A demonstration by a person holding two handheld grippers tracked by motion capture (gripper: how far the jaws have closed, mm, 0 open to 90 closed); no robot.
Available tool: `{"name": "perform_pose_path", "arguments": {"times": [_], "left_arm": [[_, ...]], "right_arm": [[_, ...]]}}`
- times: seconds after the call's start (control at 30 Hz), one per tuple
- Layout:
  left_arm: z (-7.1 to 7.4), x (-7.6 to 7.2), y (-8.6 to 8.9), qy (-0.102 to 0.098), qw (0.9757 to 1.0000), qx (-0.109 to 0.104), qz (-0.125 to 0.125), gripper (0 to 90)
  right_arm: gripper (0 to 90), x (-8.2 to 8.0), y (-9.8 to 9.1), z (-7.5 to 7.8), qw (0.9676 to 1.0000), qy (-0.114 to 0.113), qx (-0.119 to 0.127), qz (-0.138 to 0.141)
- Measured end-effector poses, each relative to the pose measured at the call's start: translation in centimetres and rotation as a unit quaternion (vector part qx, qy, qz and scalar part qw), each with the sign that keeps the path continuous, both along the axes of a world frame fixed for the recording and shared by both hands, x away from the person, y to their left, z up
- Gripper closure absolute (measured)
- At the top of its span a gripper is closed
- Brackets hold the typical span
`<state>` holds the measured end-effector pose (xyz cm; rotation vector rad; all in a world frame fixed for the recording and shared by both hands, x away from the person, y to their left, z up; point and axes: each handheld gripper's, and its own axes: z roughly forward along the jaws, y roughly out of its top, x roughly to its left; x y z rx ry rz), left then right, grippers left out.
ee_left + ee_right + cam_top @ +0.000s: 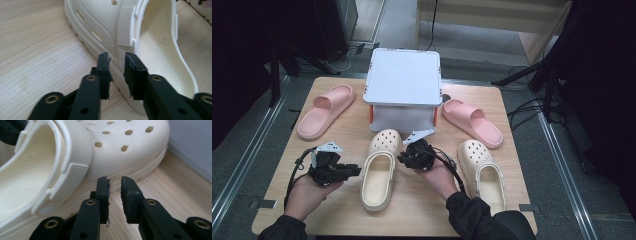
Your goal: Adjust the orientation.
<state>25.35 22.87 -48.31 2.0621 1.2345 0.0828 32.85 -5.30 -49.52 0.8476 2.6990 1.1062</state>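
Observation:
A cream clog (379,175) lies toe-away in the middle of the wooden table (412,220), between my two grippers. My left gripper (357,170) points at its left side. In the left gripper view its jaws (116,60) stand a little apart right at the clog's (155,50) sole edge, near the strap hinge, and press on nothing. My right gripper (401,159) comes in from the clog's right side. The right gripper view has its jaws (115,182) narrowly apart at the sole rim of the clog (120,147), below the holed toe, with nothing between them.
A second cream clog (482,172) lies to the right of my right hand. One pink slide (324,110) rests at the back left, another (472,122) at the back right. A white box-like stand (404,77) rises just beyond the middle clog's toe.

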Motion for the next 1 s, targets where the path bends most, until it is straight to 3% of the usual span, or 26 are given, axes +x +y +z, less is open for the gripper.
{"name": "perform_pose_path", "arguments": {"times": [0.07, 0.1, 0.33, 0.47, 0.63, 0.8, 1.0], "left_arm": [[0.4, 0.2, 0.3, -0.003, 1.0000, -0.002, 0.001, 66.6], [0.5, 0.3, 0.4, -0.001, 1.0000, -0.005, 0.001, 59.2], [0.9, 1.1, 0.8, -0.016, 0.9996, -0.007, -0.021, 42.3], [1.0, 1.6, 0.8, -0.007, 0.9994, -0.009, -0.032, 40.1], [1.3, 2.2, 0.9, -0.013, 0.9992, -0.010, -0.036, 38.4], [1.7, 2.6, 1.1, -0.027, 0.9991, -0.008, -0.033, 38.1], [1.8, 3.1, 0.9, -0.028, 0.9987, -0.008, -0.041, 38.1]], "right_arm": [[74.5, -0.3, -0.5, 0.5, 1.0000, -0.005, 0.008, 0.001], [72.3, -0.8, -1.1, 1.1, 0.9998, -0.010, 0.017, 0.003], [64.3, -2.7, -3.7, 2.3, 0.9995, 0.000, 0.032, -0.002], [61.7, -3.3, -4.9, 2.7, 0.9993, 0.007, 0.035, -0.012], [58.5, -4.0, -6.9, 3.4, 0.9989, 0.007, 0.038, -0.028], [57.4, -5.1, -9.4, 3.8, 0.9981, 0.005, 0.029, -0.055], [55.9, -6.0, -11.8, 4.1, 0.9966, 0.005, 0.017, -0.081]]}}
